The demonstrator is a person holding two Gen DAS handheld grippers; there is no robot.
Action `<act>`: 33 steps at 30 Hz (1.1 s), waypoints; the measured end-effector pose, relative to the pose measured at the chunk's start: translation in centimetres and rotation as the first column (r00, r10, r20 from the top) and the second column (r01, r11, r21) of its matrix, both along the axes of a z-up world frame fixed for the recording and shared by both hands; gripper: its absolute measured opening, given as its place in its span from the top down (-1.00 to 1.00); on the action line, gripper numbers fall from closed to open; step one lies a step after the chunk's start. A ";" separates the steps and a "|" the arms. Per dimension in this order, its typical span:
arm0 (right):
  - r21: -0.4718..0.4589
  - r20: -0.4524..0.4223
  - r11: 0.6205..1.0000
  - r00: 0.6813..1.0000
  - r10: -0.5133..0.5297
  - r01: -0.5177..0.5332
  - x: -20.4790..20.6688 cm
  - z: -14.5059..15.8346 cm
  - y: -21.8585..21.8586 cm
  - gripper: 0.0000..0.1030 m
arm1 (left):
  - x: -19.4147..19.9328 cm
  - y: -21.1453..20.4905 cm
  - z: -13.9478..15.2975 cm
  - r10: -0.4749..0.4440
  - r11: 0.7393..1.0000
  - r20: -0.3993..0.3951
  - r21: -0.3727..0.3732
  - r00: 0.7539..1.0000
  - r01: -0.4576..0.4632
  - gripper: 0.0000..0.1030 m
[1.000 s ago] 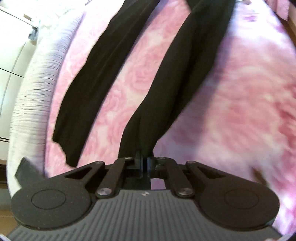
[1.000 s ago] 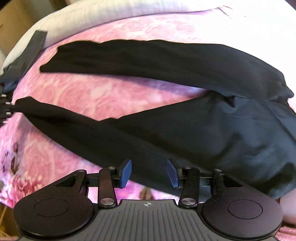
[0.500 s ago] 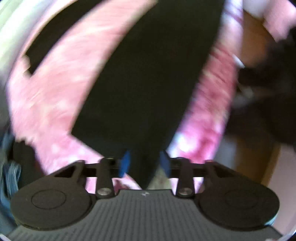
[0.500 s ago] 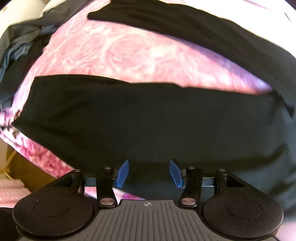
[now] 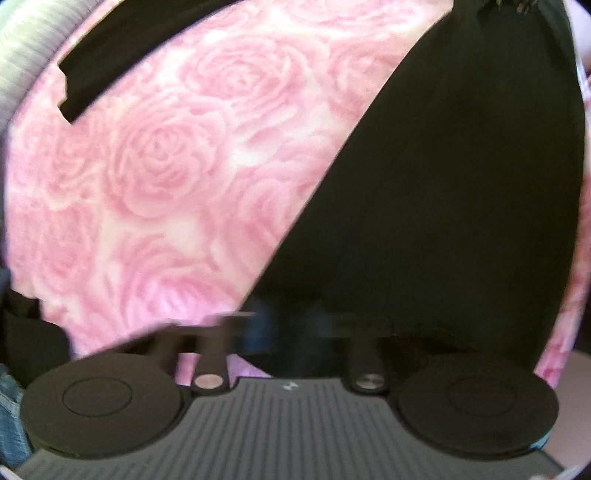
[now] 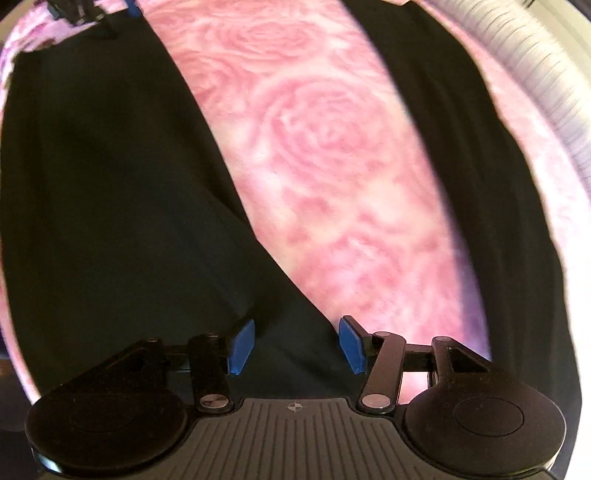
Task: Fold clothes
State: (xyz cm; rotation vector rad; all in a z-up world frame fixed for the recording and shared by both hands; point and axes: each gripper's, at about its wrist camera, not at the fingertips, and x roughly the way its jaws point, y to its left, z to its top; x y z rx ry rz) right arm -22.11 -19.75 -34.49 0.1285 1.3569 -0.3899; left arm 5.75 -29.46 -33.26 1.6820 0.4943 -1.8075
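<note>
A pair of black trousers [image 5: 461,184] lies on a pink rose-patterned blanket [image 5: 177,177]. One wide leg fills the right of the left wrist view, and the other leg's end [image 5: 96,74] lies at the upper left. My left gripper [image 5: 286,328] is blurred; its jaws stand apart, low over the wide leg's edge. In the right wrist view my right gripper [image 6: 297,345] is open, its blue pads [image 6: 242,347] just above the trousers [image 6: 110,203] where both legs [image 6: 461,166] spread apart. The left gripper [image 6: 77,9] shows at the far top left.
A white ribbed bed cover [image 5: 14,55] borders the blanket, also seen at the right wrist view's upper right [image 6: 546,74]. A denim garment [image 5: 9,406] and a dark cloth [image 5: 29,332] lie at the left edge. Bare pink blanket [image 6: 332,147] lies between the legs.
My left gripper let go of the trouser leg end, opened, and dropped close over the wide leg. My right gripper stayed open and swung round toward where the legs join.
</note>
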 end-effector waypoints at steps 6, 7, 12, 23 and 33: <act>0.031 0.044 0.995 0.994 -0.099 0.097 -0.5 1.1 -3.0 0.92 | 5.0 -1.7 1.8 0.240 0.969 -0.017 -0.048 0.971 -0.241 1.00; 0.015 0.050 0.992 0.991 -0.123 0.122 -0.5 1.0 -3.2 0.91 | 5.3 -1.9 1.6 0.253 0.966 -0.008 -0.044 0.967 -0.253 1.00; 0.046 0.069 0.969 0.967 -0.244 0.241 -0.3 0.0 -2.6 0.85 | 4.0 -1.5 1.5 0.197 0.979 0.017 -0.056 0.980 -0.195 0.89; -0.090 0.069 0.876 0.881 -0.469 0.473 -4.8 3.2 -1.1 -0.17 | -6.2 -8.7 -0.8 -0.262 0.859 0.237 -0.384 0.936 0.338 0.19; -0.191 0.026 0.820 0.838 -0.545 0.539 -10.4 3.2 -1.8 -0.17 | -9.1 -18.5 -6.4 -0.531 0.607 0.461 -0.378 0.711 0.699 0.17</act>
